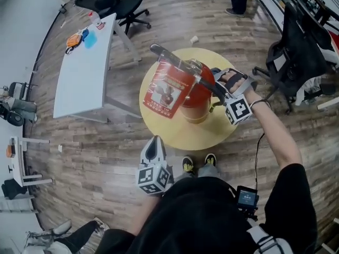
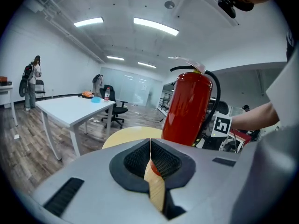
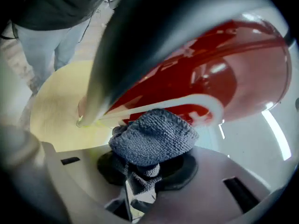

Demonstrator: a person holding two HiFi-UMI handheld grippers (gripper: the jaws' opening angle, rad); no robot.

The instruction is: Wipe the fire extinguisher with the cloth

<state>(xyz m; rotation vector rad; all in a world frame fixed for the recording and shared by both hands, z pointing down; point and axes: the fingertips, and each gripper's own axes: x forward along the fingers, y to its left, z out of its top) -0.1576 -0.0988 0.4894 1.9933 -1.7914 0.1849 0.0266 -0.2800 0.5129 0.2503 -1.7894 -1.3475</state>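
fire extinguisher stands mid table. right gripper, at its 3 o'clock, clamps the cloth by the shell: best press flat, overlap strokes. left gripper, closed and empty, hangs at 6 o'clock.

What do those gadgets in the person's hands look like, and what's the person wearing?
The left gripper and right gripper are pale grey shells with black ribbed pads lining the jaws. Each carries a white cube printed with black square markers. The person wears a black short sleeve, and a thin black cable runs beside the right forearm.
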